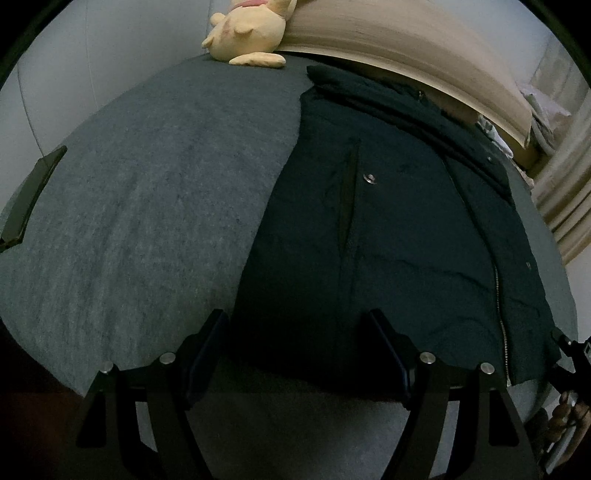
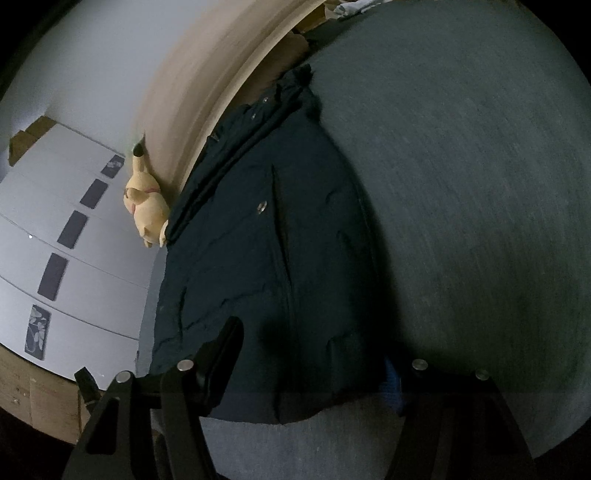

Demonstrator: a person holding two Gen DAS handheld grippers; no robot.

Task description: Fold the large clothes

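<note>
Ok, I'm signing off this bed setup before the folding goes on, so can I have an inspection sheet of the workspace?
Surface: grey bed cover, flat, a dark flat object at its left edge.
Job's things: dark jacket spread on the cover, zip and snap buttons showing, hem nearest the grippers.
Clutter: yellow plush toy by the headboard.
Grippers: left gripper open over the hem, nothing gripped; right gripper straddles the hem, and whether its pads press cannot be told.
Cables: nothing seen.
Surroundings: white panels with dark patches, cardboard below them, curtain at the right.
</note>
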